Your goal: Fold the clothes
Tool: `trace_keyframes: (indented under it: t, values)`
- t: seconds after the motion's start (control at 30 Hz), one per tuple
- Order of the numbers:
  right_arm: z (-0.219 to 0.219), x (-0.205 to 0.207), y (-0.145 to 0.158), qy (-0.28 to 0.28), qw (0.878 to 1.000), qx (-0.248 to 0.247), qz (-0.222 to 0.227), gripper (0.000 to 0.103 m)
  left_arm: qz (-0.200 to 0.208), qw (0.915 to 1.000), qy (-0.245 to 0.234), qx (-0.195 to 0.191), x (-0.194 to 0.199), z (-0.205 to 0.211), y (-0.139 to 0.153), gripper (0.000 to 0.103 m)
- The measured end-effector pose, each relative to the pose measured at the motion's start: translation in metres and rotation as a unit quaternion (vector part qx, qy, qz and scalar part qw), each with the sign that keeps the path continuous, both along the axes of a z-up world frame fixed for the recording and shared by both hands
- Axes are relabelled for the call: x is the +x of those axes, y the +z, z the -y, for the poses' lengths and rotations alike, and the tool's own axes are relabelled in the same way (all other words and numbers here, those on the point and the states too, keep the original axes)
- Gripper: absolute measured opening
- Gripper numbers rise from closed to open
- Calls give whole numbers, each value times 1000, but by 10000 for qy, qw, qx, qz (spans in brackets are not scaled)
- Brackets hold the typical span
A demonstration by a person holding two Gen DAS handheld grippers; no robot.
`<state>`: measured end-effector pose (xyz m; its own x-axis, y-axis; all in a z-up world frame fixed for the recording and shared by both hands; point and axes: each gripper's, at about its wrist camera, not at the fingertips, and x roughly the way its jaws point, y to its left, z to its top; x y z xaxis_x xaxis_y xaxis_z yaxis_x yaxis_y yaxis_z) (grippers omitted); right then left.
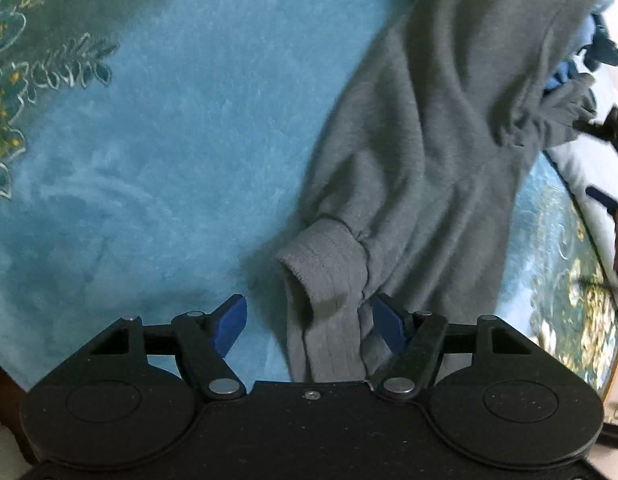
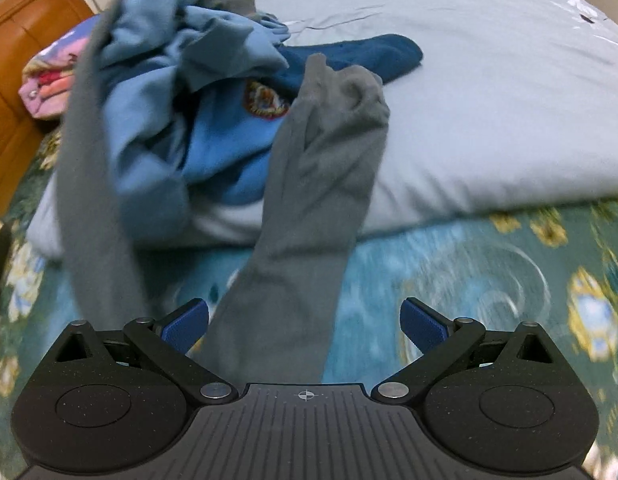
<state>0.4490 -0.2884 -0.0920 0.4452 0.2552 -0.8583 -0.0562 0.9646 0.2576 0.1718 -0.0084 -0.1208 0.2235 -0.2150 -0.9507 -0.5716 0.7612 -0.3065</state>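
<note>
The grey sweatshirt (image 1: 429, 140) lies on the teal plush blanket (image 1: 149, 140), and its ribbed cuff (image 1: 329, 280) runs down between the jaws of the left gripper (image 1: 311, 322). Those jaws stand spread: the left blue pad (image 1: 229, 326) is clear of the fabric with bare blanket showing in the gap, while the right pad sits right at the edge of the sleeve (whether it presses the cloth cannot be told). The cuff's open mouth faces left, and the sleeve widens upward into the body of the garment, which stretches toward the top right corner.

In the right wrist view the right gripper (image 2: 305, 324) also has its jaws spread wide. A grey sleeve (image 2: 309, 208) hangs between them, nearer the left pad (image 2: 185, 330); the right pad is well apart from it. The picture is smeared by motion, so contact at the left pad cannot be judged.

Beyond the sleeve sits a heap of clothes: a light blue garment (image 2: 213, 128) with a round embroidered badge (image 2: 265, 100) (its lettering is too blurred to read) and a darker blue piece (image 2: 373, 56), all resting on a pale blue duvet (image 2: 489, 100). A pink bundle (image 2: 49, 84) lies at the far left beside a brown wooden headboard (image 2: 21, 60).
</note>
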Motion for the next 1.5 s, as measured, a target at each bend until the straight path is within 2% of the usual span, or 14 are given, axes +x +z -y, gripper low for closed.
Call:
trace_keyframes:
  t: [0.1, 0.23, 0.3, 0.37, 0.43, 0.5, 0.6, 0.67, 0.73, 0.97, 1.13, 1.3, 1.37, 1.5]
  values:
    - [-8, 28, -14, 25, 10000, -6, -50, 103, 45, 10000, 49, 37, 6, 3, -5, 63]
    - [-17, 53, -32, -134, 9997, -4, -209, 102, 34, 9999, 75, 98, 12, 4, -8, 46]
    - [-20, 59, -39, -163, 9994, 45, -305, 97, 37, 9998, 28, 196, 14, 6, -6, 46]
    - [-22, 64, -47, -260, 9983, 21, -513, 85, 12, 9997, 25, 240, 15, 6, -5, 45]
    - [-19, 66, -55, -467, 9959, 129, -758, 56, -24, 9996, 60, 268, 16, 5, -3, 43]
    - [-10, 65, -59, -725, 9926, 337, -913, 35, -31, 9995, 150, 288, 16, 2, 0, 40]
    - [2, 56, -55, -866, 9913, 402, -911, 11, 31, 9993, 203, 305, 16, -3, 7, 27]
    - [10, 47, -47, -814, 9933, 264, -770, 9, 113, 9991, 193, 364, 19, -6, 14, 15]
    - [23, 33, -35, -917, 9940, 161, -580, 8, 261, 9986, 239, 399, 21, -11, 24, 10]
    - [117, -60, 6, -1981, 9790, -404, -254, 7, 1064, 9935, -10, 417, 35, -28, 73, 6]
    - [190, -177, 19, -3076, 9459, -811, -633, 7, 1346, 9891, -491, 327, 31, -30, 87, 6]
    - [204, -274, -6, -3627, 9160, -894, -1463, 7, 1208, 9902, -665, 216, 21, -33, 69, 6]
    - [197, -290, -17, -3635, 9134, -883, -1605, 8, 1154, 9906, -724, 153, 17, -35, 64, 7]
    - [179, -284, -20, -3459, 9219, -825, -1538, 13, 1129, 9910, -720, 70, 16, -37, 55, 7]
